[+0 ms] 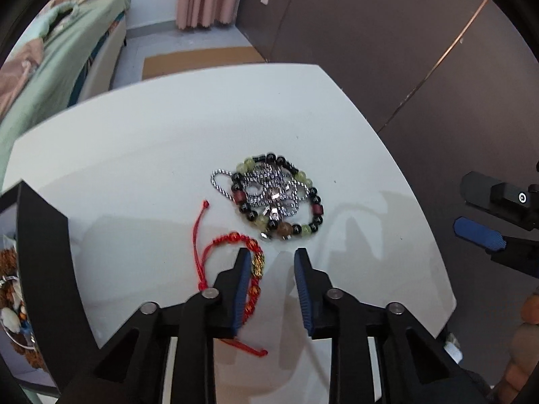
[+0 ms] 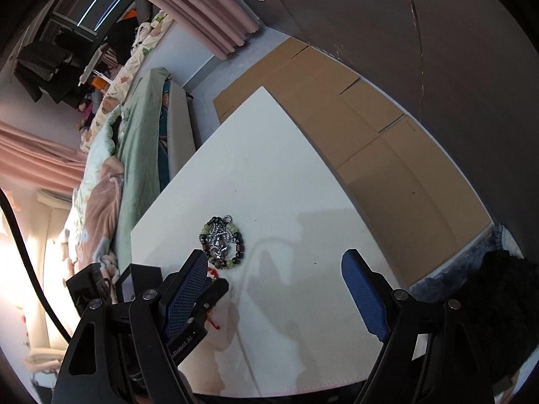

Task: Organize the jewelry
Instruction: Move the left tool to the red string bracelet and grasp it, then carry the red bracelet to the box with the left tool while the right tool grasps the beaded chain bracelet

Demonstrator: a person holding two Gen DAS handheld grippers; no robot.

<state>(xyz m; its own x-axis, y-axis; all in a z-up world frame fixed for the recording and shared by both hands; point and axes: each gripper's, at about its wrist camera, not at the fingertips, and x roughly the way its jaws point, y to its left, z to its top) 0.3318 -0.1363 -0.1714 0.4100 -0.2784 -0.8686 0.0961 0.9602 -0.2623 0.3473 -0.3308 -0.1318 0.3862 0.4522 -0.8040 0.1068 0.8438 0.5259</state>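
The left gripper (image 1: 272, 258), jaws narrowed but pinching nothing, straddles the red bracelet (image 1: 253, 269) to grab it; bead bracelet (image 1: 279, 195) at one o'clock. Right gripper (image 2: 274, 264) waits spread.

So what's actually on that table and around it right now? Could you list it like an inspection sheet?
Surface: white table, mostly bare, with shadows of the grippers.
Job's things: red cord bracelet with gold beads near the front edge; beaded bracelet further back, with a silver chain piled inside its ring.
Clutter: dark tray at the left edge, contents unclear.
Grippers: left gripper low over the red cord bracelet, one finger overlapping its beaded part, jaws apart; right gripper wide open, nothing between its fingers.
Cables: black cable at the left of the right wrist view.
Surroundings: bed, pink curtains, flattened cardboard on the floor.
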